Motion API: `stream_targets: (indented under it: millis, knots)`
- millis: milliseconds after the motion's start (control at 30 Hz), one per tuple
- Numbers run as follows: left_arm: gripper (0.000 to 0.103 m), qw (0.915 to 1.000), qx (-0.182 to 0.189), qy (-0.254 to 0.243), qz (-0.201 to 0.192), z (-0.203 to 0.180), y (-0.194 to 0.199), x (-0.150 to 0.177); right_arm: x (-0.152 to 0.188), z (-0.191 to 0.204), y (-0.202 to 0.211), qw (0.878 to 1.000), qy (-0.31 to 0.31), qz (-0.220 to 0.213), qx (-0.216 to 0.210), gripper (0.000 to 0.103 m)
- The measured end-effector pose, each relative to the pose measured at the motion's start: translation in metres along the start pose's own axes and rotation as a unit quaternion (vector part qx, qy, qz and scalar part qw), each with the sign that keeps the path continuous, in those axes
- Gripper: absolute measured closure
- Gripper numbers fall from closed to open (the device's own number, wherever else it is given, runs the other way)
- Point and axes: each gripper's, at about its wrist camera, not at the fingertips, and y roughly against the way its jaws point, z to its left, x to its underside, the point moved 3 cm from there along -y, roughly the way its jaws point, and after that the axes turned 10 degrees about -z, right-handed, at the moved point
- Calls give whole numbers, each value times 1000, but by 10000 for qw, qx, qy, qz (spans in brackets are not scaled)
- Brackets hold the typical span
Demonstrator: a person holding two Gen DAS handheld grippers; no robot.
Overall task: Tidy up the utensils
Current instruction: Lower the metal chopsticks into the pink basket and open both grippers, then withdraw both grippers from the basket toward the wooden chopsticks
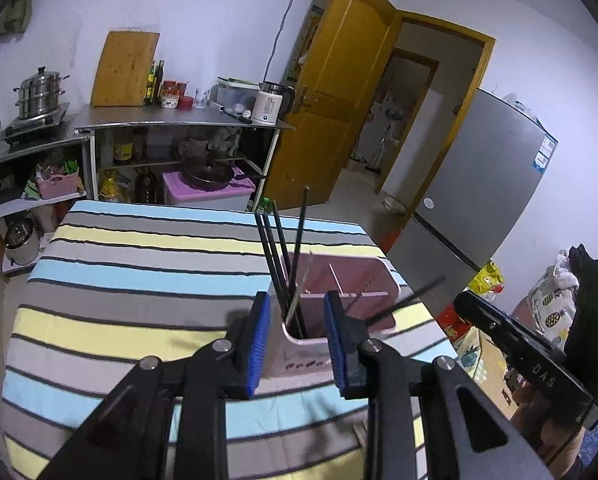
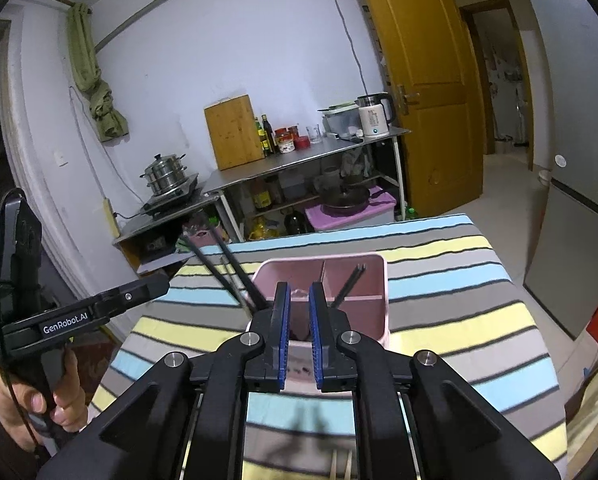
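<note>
A pink plastic utensil holder with inner dividers (image 1: 339,308) stands on the table covered by a blue, yellow and grey striped cloth (image 1: 139,280). Several black chopsticks (image 1: 277,264) lean upright in its near-left compartment, and another pair (image 2: 349,286) rests in a right compartment. The left gripper (image 1: 297,340) hangs spread wide, its blue pads on either side of the holder's near corner, gripping nothing. The right gripper (image 2: 299,332) is narrowed to a slim gap, apparently empty.
</note>
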Motion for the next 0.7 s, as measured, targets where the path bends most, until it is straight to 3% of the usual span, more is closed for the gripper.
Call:
stream_targets:
  millis: [700]
  knots:
    - [74, 9994, 65, -315, -160, -34, 88, 91, 72, 18, 101, 9997, 252, 33, -45, 94]
